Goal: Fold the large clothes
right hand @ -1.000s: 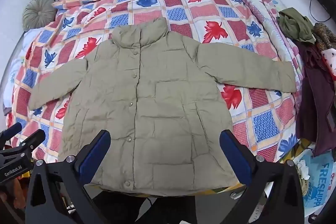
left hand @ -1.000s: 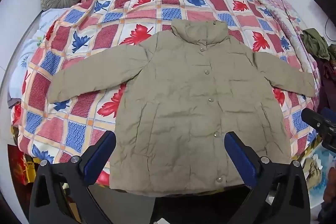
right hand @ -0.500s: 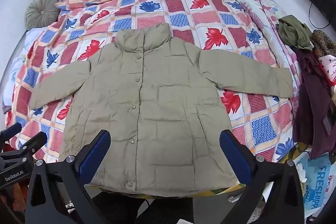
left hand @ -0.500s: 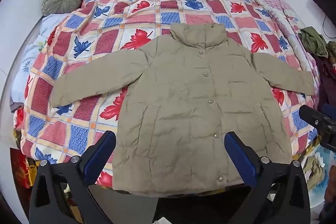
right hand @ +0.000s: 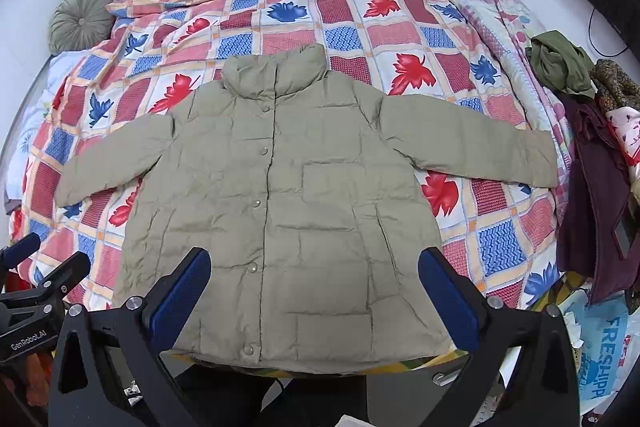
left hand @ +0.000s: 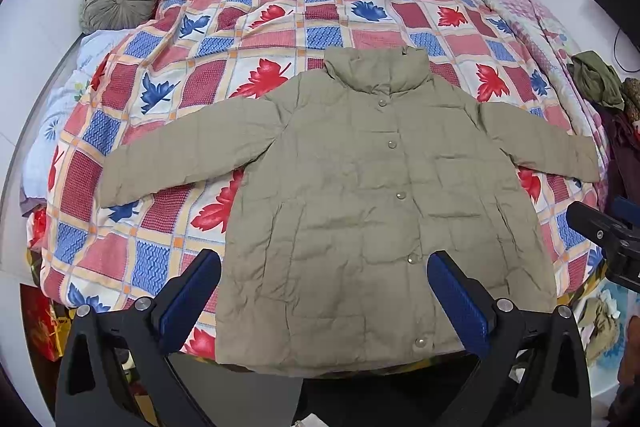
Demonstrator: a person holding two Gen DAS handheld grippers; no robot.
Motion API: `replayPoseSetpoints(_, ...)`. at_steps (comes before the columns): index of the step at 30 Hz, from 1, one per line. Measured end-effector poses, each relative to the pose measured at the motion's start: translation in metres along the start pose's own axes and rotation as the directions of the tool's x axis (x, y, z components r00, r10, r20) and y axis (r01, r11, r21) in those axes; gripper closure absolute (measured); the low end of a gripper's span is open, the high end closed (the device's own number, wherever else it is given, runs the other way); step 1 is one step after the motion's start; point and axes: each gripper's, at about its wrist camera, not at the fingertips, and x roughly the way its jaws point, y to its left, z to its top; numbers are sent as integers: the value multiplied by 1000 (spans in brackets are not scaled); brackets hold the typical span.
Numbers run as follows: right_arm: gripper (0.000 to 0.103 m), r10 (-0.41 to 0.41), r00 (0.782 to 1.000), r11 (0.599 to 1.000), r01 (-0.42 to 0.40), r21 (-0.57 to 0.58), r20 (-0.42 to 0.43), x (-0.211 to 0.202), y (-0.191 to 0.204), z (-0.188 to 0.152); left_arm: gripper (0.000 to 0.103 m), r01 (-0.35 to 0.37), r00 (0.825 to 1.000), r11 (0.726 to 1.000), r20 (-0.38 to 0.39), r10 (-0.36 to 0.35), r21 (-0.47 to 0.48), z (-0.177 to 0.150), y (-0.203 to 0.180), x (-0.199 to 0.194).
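— Khaki padded jacket (left hand: pixel 360 211) is lying flat on its back on the patchwork quilt (left hand: pixel 240 39), snapped shut, collar toward the curtains, both sleeves spread out sideways. Compared with a second ago it is sitting a touch lower in both views, so the cameras are lifting and tipping back. Nothing on the bed has shifted.

— So folding isn't under way yet?

— Not that I can judge. No crease is made; this is looking like the last survey before the first grab. The left gripper (left hand: pixel 324 299) is hanging wide apart over the hem, holding nothing, and the right gripper (right hand: pixel 314 297) is doing the same.

— Where is there room?

— Bare quilt is showing beyond the collar and around the left sleeve (left hand: pixel 180 155). The right sleeve (right hand: pixel 480 151) is ending near the bed's edge, just beside a heap of dark clothes (right hand: pixel 592 195). The hem is lying right at the near edge, so I'd guess it could slide off.
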Motion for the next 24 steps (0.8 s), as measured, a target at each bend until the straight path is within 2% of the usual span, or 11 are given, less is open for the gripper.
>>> replayPoseSetpoints(11, 0, 0, 1000, 1000, 0, 4, -2, -19, 1, 16, 0, 0, 1000, 1000, -2, 0, -4, 0, 1, -2)
replayPoseSetpoints(13, 0, 2, 1000, 1000, -2, -6, 5, -1, 1, 3, 0, 0, 1000, 1000, -2, 0, -5, 0, 2, -3)
replayPoseSetpoints(24, 0, 4, 1000, 1000, -4, -11, 0, -5, 4, 4, 0, 0, 1000, 1000, -1, 0, 1, 0, 1, 0)
